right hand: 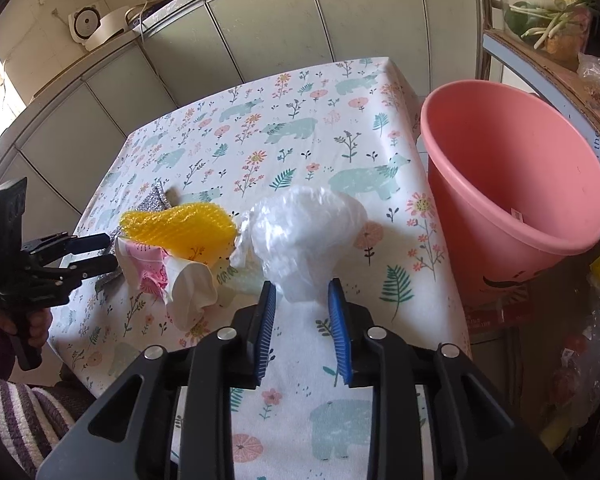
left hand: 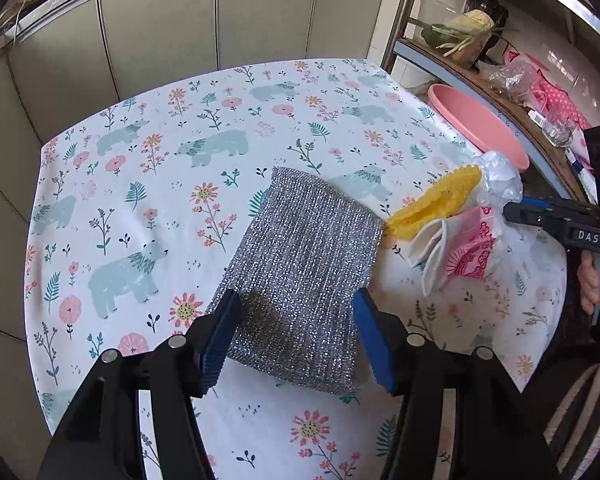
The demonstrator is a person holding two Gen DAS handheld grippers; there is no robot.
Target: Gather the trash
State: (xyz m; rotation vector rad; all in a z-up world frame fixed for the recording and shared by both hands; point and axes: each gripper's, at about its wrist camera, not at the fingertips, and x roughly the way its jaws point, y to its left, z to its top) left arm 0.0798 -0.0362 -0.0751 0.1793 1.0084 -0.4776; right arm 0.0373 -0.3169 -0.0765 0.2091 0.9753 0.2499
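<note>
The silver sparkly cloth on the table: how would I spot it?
Start at the table with the bear-and-flower cover. The silver cloth lies flat there, left of a small pile of crumpled trash. It alone is grey, glittery and rectangular; its nearest neighbour is a yellow foam net.
</note>
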